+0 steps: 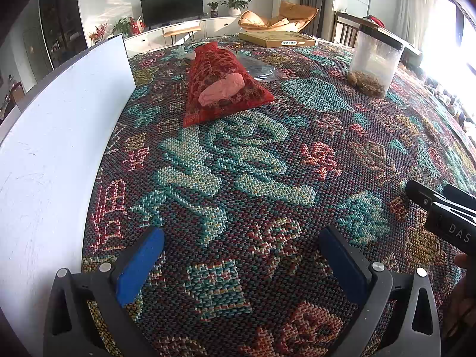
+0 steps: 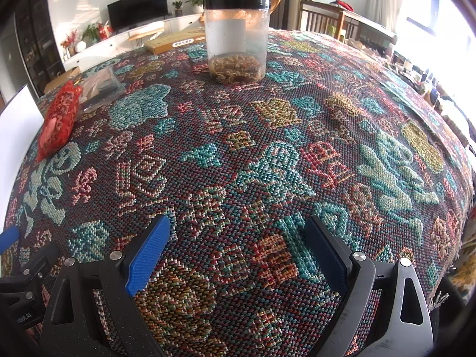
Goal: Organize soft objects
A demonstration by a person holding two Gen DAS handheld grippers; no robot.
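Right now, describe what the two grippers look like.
Both look alike. The left gripper and right gripper have black angular frames with triangular cutouts, silver round pivot bolts and flat blue ribbed pads. The right gripper's black body, seen from the left wrist, carries white letters "DAS".

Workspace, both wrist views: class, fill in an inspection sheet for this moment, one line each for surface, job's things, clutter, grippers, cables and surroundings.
Surface: patterned woven cloth covers the table.
Job's things: red mesh pouch lies flat, pink soft item inside.
Clutter: clear plastic jar, black lid on, brownish contents at bottom; flat cardboard box; clear plastic bag beside the pouch; white board upright at the left.
Grippers: left gripper open, empty; right gripper open, empty.
Cables: nothing seen.
Surroundings: television, potted plants, orange lounge chair, bright window.
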